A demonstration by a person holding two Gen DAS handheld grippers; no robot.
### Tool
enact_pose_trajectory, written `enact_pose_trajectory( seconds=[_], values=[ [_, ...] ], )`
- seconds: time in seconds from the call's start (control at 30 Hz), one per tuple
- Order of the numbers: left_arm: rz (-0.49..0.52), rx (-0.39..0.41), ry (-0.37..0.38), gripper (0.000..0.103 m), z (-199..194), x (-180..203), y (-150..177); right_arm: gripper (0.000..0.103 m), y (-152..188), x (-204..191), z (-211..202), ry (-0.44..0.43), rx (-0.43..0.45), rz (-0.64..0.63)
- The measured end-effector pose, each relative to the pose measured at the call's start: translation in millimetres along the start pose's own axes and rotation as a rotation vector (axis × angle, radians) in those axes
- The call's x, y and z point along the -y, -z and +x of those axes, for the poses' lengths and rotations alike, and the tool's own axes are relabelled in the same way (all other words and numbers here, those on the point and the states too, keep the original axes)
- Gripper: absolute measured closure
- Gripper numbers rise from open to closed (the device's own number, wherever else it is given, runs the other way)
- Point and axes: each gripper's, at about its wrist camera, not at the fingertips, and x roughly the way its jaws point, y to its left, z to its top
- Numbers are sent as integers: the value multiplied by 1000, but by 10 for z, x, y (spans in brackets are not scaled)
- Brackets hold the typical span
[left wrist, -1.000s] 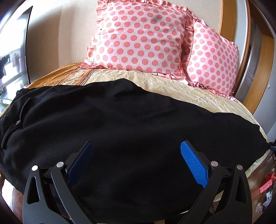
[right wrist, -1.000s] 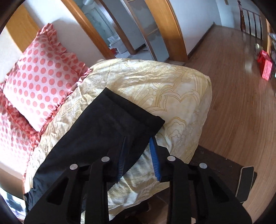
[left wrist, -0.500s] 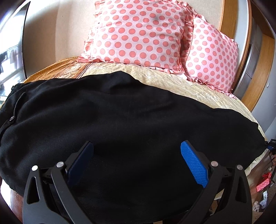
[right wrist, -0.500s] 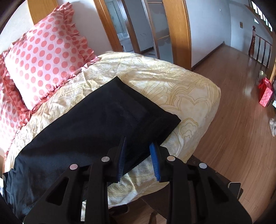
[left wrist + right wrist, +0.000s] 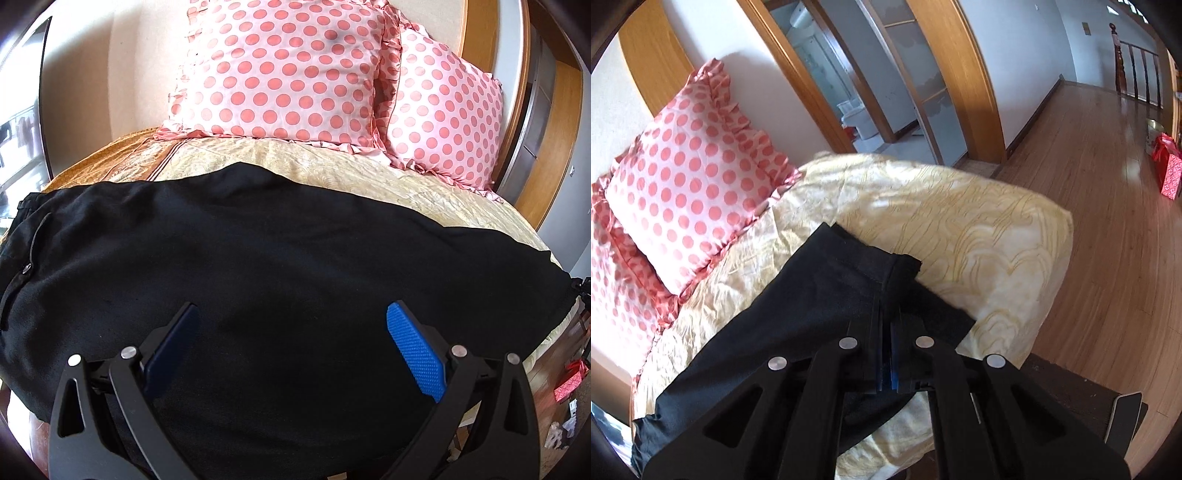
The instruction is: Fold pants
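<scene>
The black pants (image 5: 288,251) lie spread lengthwise across the near part of the bed (image 5: 332,166), on its pale yellow patterned cover. In the left wrist view the waist end sits at the far left, where a dark button and a pocket seam can only just be made out against the cloth; the pants' near edge is hidden behind the gripper frame and cut off by the bottom of the picture. In the right wrist view the leg end (image 5: 871,266) is lifted off the cover and bunched, with the hem stitching showing.

The right gripper (image 5: 886,332) has its jaws together, clamped on that hem; the blue pads are almost wholly covered by cloth, only a thin blue sliver showing. The left gripper (image 5: 291,332) hangs over the middle of the pants with its jaws wide apart, and whether its tips touch the fabric cannot be told.

Two pink polka-dot pillows (image 5: 288,70) lean at the head of the bed, the right one partly behind the left. Beyond the bed's corner lie a wooden floor (image 5: 1089,229) and an open doorway (image 5: 871,81).
</scene>
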Motion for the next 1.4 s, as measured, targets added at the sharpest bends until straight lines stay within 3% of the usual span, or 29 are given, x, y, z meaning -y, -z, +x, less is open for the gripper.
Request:
enact_pose_trajectory(
  seconds=[0.1, 0.2, 0.3, 0.33, 0.37, 0.43, 0.57, 0.93, 1.0, 1.07, 1.27, 1.4],
  values=[
    [-9, -12, -1, 2, 27, -22, 20, 101, 88, 82, 87, 27, -45, 12],
    [-13, -27, -3, 2, 57, -45, 38, 100, 144, 77, 42, 31, -37, -9],
    [-3, -29, -10, 2, 70, -49, 46, 93, 117, 121, -89, 17, -31, 37],
    [-3, -29, -10, 2, 72, -50, 50, 85, 112, 137, -119, 21, -23, 45],
    [-4, -28, -10, 2, 74, -48, 51, 68, 107, 155, -160, 30, -14, 57],
    [-1, -29, -10, 2, 74, -50, 51, 56, 105, 212, -221, 17, -1, 89],
    [12, -29, -15, 2, 90, -47, 62, 57, 106, 336, -159, -41, -45, 162],
    [21, -30, -12, 2, 82, -55, 69, 58, 80, 332, -13, -39, -48, 167],
    [24, -30, -12, 2, 81, -54, 67, 62, 67, 330, 22, -43, -45, 162],
    [23, -30, -12, 2, 80, -56, 67, 86, 81, 310, 54, -70, -51, 153],
    [15, -29, -4, 2, 77, -59, 66, 92, 92, 179, -94, -169, 8, 135],
    [-7, -26, 14, 2, 65, -76, 53, 92, 33, -176, -278, -323, 29, 92]
  ],
)
